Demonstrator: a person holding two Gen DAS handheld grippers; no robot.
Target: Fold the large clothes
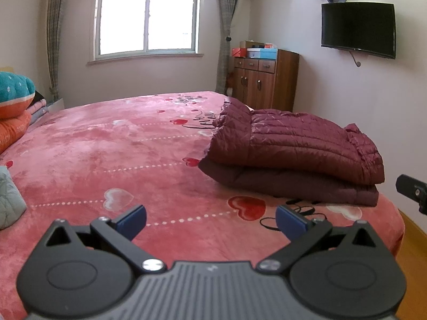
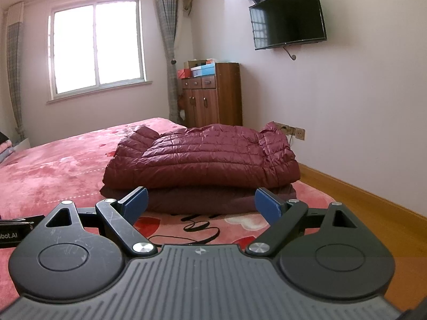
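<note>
Left tool point(image 1: 210, 220) sits nearest the lens, blue pads point(image 1: 133, 220) spread wide, nothing between them, hovering over the pink heart-print blanket point(image 1: 106, 154). Right tool point(image 2: 201, 204) likewise: fingers wide apart, empty, pointed straight at the jacket point(image 2: 202, 157) from just short of it.

Room to move: a broad stretch of bare blanket runs left of the jacket up to the window point(image 1: 146, 16) wall. Bed edge curves off just right of the jacket; wood floor point(image 2: 373, 213) beyond it, then the wall with the TV point(image 2: 288, 16). Cabinet point(image 2: 213, 96) stands in the far corner, boxes on top.

Hard to read: left view clips a black part point(image 1: 412, 192) at its right edge, probably the other tool, cannot confirm. Right view clips a black piece with partial lettering at its left edge. Pillows point(image 1: 14, 106) and a pale quilted item point(image 1: 9, 200) are cut off on the left. Jacket's far side is hidden.

Jacket: maroon quilted puffer, folded into a compact rectangular stack of two visible layers, upper layer glossy, lower one duller. Lies near the bed's right front corner, ruffled collar or hem bunched at its right end.
</note>
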